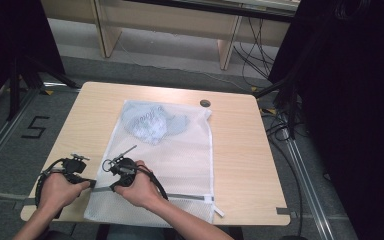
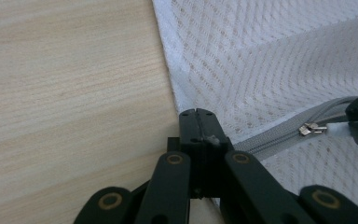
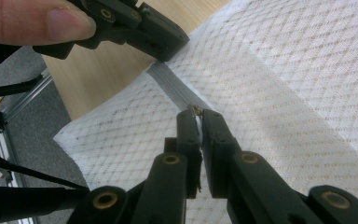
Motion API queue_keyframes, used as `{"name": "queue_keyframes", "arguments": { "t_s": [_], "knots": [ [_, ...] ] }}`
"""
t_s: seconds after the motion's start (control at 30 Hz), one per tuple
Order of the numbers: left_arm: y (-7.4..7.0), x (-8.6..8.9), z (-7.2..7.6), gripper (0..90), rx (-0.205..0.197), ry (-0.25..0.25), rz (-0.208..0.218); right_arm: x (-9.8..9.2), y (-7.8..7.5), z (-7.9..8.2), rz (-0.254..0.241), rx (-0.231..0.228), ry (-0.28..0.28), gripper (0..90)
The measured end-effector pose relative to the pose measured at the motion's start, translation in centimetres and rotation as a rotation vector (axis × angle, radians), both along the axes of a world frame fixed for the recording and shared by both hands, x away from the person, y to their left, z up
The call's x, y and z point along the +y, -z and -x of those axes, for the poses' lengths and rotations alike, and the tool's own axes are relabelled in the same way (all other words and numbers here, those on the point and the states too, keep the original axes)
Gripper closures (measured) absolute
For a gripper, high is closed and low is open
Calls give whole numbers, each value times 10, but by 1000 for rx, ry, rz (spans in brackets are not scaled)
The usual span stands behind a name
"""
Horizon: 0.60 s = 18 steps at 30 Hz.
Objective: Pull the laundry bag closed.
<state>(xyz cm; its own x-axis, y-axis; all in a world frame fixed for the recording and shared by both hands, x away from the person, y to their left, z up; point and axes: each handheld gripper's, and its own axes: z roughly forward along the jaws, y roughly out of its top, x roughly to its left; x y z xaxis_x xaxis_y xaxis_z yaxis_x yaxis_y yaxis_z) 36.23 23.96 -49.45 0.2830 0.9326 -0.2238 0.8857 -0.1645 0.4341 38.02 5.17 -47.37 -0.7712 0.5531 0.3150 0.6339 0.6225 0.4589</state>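
A white mesh laundry bag (image 1: 180,155) lies flat on the wooden table (image 1: 240,150), with a grey-blue garment (image 1: 152,122) inside its far end. A grey zipper (image 1: 190,196) runs across the bag's near end. My left gripper (image 1: 92,184) (image 2: 196,114) is shut on the bag's left edge, right where the zipper (image 2: 270,137) ends. Just to its right, my right gripper (image 1: 111,187) (image 3: 196,116) is shut on the zipper pull (image 2: 312,128), whose metal tip peeks out between the fingertips. In the right gripper view the left gripper (image 3: 161,37) sits close ahead, a thumb resting on it.
A small dark round disc (image 1: 205,103) lies near the table's far edge. Bare tabletop flanks the bag on both sides. Cables (image 1: 280,130) trail on the floor at the right, and a floor mark "5" (image 1: 34,127) is at the left.
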Motion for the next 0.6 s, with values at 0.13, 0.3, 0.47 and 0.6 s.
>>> {"name": "queue_keyframes", "arguments": {
  "t_s": [0.13,0.3,0.47,0.6],
  "knots": [
    [-1,0,0,900,12,3,-4,-2,-1,0,3,1,4,871],
    [0,0,0,900,1,1,2,-4,0,-1,1,-8,3,871],
    [-2,1,-1,900,24,10,-6,-5,-1,-1,7,-12,-6,871],
    [-2,1,-1,900,24,11,-6,-6,-1,-1,10,-9,2,871]
  ]
}}
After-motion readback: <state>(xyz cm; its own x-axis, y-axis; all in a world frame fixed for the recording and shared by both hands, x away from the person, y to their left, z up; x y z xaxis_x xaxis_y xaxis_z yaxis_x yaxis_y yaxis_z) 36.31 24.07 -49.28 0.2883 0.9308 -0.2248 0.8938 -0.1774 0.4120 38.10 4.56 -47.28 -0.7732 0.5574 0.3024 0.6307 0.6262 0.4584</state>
